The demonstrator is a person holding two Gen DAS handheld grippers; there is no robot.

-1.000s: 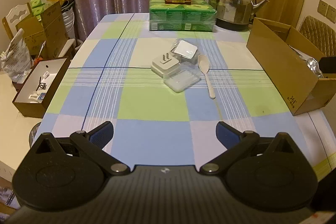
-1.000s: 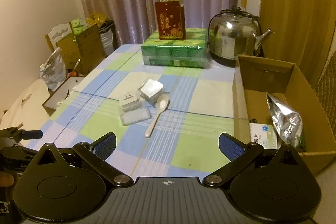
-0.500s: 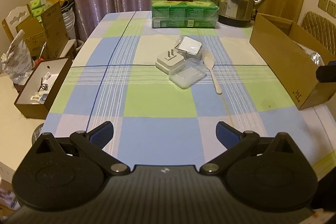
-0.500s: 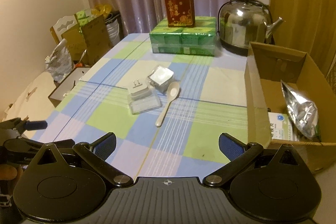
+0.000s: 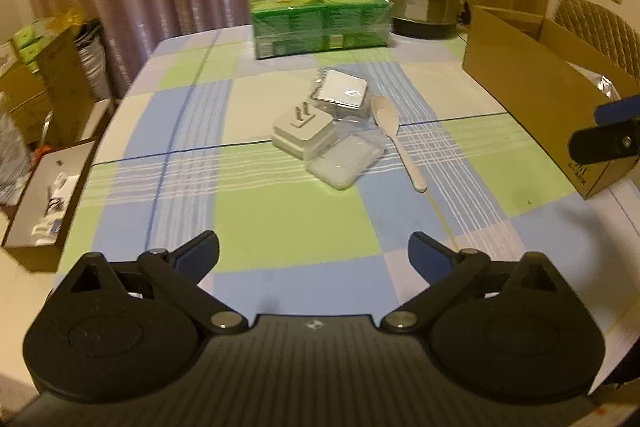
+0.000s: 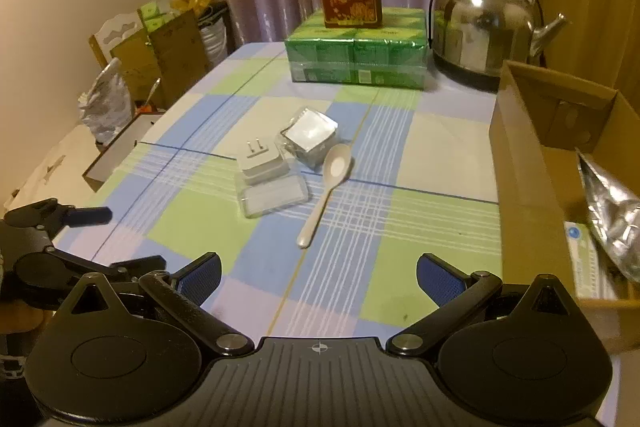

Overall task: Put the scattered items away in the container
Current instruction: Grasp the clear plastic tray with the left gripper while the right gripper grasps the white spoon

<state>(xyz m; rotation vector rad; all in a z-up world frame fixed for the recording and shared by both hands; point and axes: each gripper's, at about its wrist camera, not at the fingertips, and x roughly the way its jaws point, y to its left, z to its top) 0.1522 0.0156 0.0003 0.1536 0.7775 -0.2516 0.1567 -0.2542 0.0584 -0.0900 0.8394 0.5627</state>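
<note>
Both wrist views now nearer cluster than half second ago; left gripper and right gripper spread wide, empty; spoon, plug adapter on tablecloth, left of cardboard box; approach under way, nothing grasped

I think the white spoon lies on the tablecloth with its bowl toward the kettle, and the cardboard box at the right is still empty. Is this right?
Not entirely. The white spoon does lie on the tablecloth with its bowl toward the kettle, but the cardboard box is not empty: the right wrist view shows a silver foil pouch and a white packet inside it.
</note>
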